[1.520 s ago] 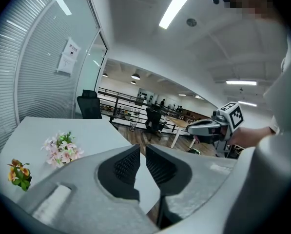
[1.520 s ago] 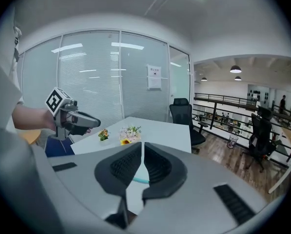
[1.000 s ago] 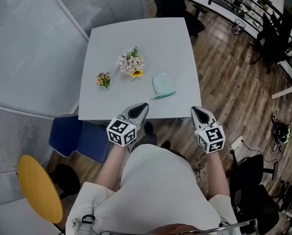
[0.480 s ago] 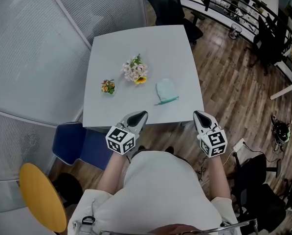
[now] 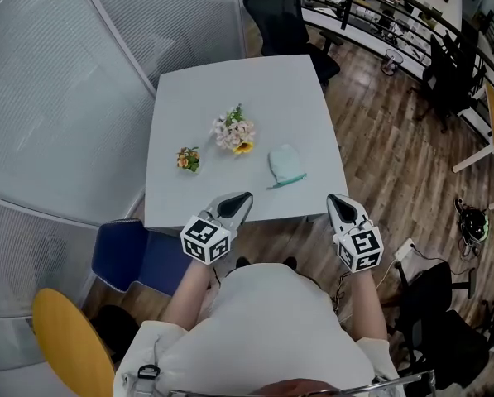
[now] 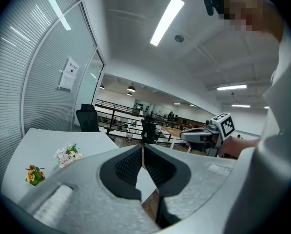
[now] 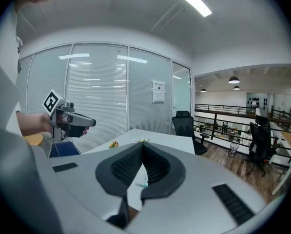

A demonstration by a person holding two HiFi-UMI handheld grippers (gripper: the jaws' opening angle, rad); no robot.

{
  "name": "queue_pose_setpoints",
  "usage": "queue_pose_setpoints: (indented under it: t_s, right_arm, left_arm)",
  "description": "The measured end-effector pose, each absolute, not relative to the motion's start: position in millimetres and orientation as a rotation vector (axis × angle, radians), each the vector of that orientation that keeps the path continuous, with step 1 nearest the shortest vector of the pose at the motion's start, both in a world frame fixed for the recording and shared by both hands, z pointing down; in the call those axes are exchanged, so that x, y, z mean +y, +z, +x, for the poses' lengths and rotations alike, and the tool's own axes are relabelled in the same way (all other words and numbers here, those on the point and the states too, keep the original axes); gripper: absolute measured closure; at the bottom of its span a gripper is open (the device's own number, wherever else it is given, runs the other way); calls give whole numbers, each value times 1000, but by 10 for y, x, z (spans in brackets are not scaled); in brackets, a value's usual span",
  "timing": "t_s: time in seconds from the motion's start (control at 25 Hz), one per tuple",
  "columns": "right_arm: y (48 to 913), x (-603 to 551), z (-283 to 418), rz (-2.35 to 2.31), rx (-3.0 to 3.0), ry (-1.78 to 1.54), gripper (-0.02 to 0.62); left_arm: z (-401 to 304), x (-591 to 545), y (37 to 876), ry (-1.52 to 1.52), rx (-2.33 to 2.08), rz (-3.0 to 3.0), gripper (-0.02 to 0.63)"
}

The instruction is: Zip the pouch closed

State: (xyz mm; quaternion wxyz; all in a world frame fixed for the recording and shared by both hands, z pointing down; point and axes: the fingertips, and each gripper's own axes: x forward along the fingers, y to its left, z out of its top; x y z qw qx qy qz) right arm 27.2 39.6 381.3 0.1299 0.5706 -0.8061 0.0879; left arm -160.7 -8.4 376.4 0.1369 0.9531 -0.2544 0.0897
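Head view: the bench (image 5: 247, 85) is a white square with a glass wall on its left and wood floor on its right. The pouch (image 5: 285, 165) lies flat toward the near right corner, close to the right edge, with a bare strip between it and the near edge. A bouquet (image 5: 234, 132) lies just to its left, and a small posy (image 5: 187, 159) further left. The far half of the bench is bare. A blue chair (image 5: 135, 255) stands at the near left corner. The left gripper (image 5: 244, 197) and right gripper (image 5: 333, 198) are held level at the near edge, well apart, and both point forward over the edge.

Left gripper view: the fingers are clenched tip to tip on nothing. The left gripper (image 6: 142, 147) points across the bench (image 6: 48, 143), with the bouquet (image 6: 67, 154) off to its left.

Right gripper view: the fingers of the right gripper (image 7: 142, 145) are also pressed together and empty. A teal sliver of the pouch (image 7: 142, 185) shows below the tips.
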Motion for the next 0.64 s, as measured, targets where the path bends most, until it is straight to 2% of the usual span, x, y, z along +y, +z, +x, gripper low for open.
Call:
queue_pose_setpoints:
  t_s: [0.64]
  right_arm:
    - [3775, 359, 181, 1671, -2340, 250, 591]
  left_arm:
    - [-1722, -145, 3808, 237, -719, 2730, 578]
